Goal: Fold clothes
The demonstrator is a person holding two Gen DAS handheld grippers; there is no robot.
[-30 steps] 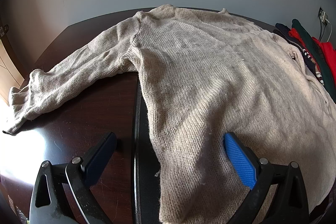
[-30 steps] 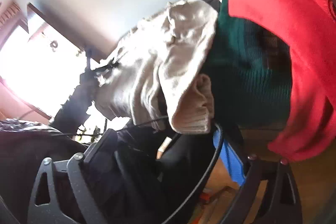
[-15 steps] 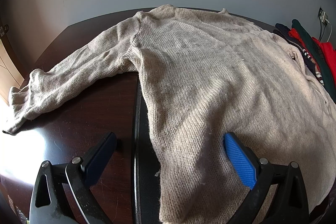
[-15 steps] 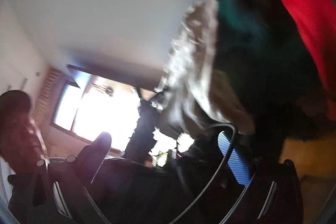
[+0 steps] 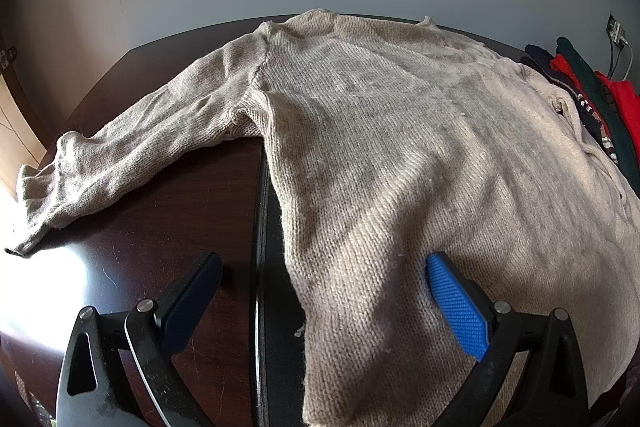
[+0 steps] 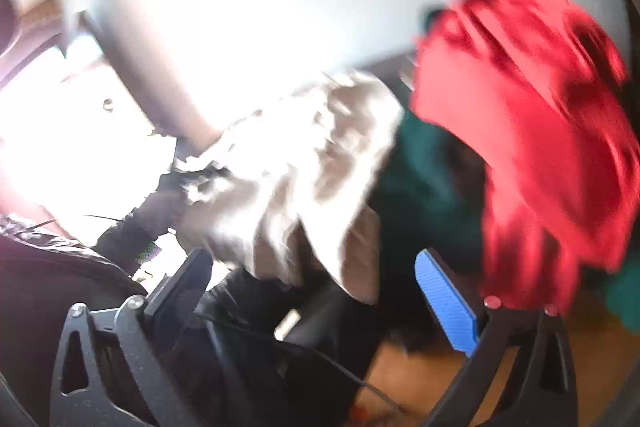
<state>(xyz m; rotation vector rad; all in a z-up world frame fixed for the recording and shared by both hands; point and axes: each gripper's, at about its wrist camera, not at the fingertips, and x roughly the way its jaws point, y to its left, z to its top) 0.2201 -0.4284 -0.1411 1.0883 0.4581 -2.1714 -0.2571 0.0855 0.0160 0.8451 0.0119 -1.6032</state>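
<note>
A beige knit sweater [image 5: 400, 147] lies spread flat on the dark wooden table [image 5: 168, 227], one sleeve [image 5: 120, 155] stretched out to the left. My left gripper [image 5: 324, 267] hovers open over the sweater's near left hem, its blue pad [image 5: 456, 311] above the knit and its dark pad above bare wood. In the blurred right wrist view, the sweater's other sleeve [image 6: 312, 171] hangs off the table's end. My right gripper [image 6: 312, 267] stands wide open just below that sleeve, holding nothing.
A pile of red [image 6: 520, 131], dark green [image 6: 420, 167] and navy patterned clothes [image 5: 592, 107] sits beside the sweater at the table's right end. A black strip [image 5: 262, 267] runs across the tabletop under the hem. A dark cable [image 6: 320, 359] and wooden floor lie below the right gripper.
The left view is unchanged. The right gripper's view has swung fast, from the hanging sleeve up towards the window and back to the sleeve and red garment; it is now blurred.
</note>
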